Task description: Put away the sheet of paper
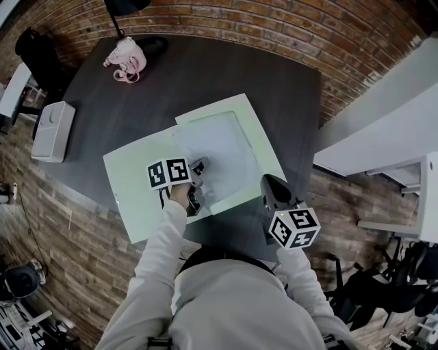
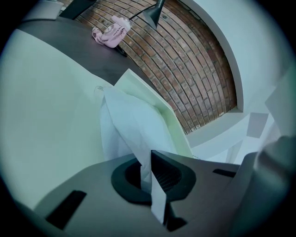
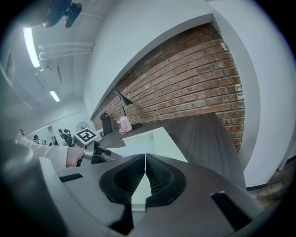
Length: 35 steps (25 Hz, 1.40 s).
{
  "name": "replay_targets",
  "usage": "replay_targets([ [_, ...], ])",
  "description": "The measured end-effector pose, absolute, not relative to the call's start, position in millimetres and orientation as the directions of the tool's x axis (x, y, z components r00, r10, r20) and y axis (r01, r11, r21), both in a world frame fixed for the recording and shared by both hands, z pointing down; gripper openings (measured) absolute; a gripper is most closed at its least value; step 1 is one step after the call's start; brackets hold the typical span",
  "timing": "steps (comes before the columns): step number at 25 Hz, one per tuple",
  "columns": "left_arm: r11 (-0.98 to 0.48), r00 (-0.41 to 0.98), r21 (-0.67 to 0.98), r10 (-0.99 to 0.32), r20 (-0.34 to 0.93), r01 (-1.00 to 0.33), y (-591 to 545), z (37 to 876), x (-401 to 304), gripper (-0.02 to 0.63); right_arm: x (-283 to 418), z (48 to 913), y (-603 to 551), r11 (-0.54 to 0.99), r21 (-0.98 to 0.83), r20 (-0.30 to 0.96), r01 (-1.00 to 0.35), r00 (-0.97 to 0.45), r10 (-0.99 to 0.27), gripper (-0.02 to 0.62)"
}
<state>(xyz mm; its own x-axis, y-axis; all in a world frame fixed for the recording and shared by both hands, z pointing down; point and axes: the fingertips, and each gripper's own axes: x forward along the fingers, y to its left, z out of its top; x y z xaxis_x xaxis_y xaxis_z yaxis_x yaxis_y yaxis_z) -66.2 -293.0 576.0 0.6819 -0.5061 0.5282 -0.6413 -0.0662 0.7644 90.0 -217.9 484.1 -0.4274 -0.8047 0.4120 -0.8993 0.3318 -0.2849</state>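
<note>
- Left gripper (image 2: 151, 156) clamped on near edge of sheet of paper (image 1: 220, 147); sheet lifts a bit there.
- Right gripper (image 3: 145, 157) closed, apparently pinching near-right edge of folder (image 1: 130, 188).
- Sheet lies on open folder's right half, on table (image 1: 205, 68); not tucked in, folder not closed.
- Long axis approx. near-to-far, far end leaning left.

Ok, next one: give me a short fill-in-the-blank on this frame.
1. The left gripper is ___ on the sheet of paper.
2. The right gripper clamps the green folder, which lies ___ on the table.
3. The pink toy sits beside a black ___.
Missing: shut; open; lamp.
</note>
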Motion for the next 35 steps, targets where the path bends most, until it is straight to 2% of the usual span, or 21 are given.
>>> replay_targets([
  [6,-0.114,0.673,0.729,-0.5,0.545,-0.675,-297.8,573.7,-52.5,0.017,90.7,481.5,-216.9,0.327,-0.283,0.408,-0.902,-0.422,-0.81,0.029],
  [12,-0.242,0.647,0.622,-0.492,0.583,-0.744,-296.4,562.1,-43.7,0.03,92.5,479.1,-216.5,0.329,-0.278,0.402,-0.902,-0.42,-0.813,0.029],
  [14,-0.273,0.635,0.585,-0.486,0.601,-0.764,-294.2,559.5,-43.5,0.096,92.7,478.9,-216.1,0.331,-0.278,0.4,-0.902,-0.422,-0.813,0.029],
  [18,-0.309,0.589,0.503,-0.486,0.646,-0.807,-288.7,558.3,-49.9,0.175,89.9,477.8,-214.3,0.339,-0.279,0.395,-0.898,-0.429,-0.812,0.029],
  [22,-0.299,0.546,0.459,-0.511,0.664,-0.837,-284.6,557.0,-63.3,0.221,88.0,475.6,-211.8,0.349,-0.277,0.388,-0.895,-0.437,-0.812,0.029],
  [27,-0.295,0.483,0.383,-0.567,0.667,-0.875,-280.8,547.9,-85.7,0.216,85.8,470.8,-210.5,0.365,-0.27,0.377,-0.891,-0.447,-0.811,0.029],
  [35,-0.345,0.438,0.27,-0.707,0.556,-0.899,-281.9,506.2,-101.8,0.127,85.1,463.6,-208.9,0.39,-0.257,0.357,-0.884,-0.462,-0.812,0.029],
])
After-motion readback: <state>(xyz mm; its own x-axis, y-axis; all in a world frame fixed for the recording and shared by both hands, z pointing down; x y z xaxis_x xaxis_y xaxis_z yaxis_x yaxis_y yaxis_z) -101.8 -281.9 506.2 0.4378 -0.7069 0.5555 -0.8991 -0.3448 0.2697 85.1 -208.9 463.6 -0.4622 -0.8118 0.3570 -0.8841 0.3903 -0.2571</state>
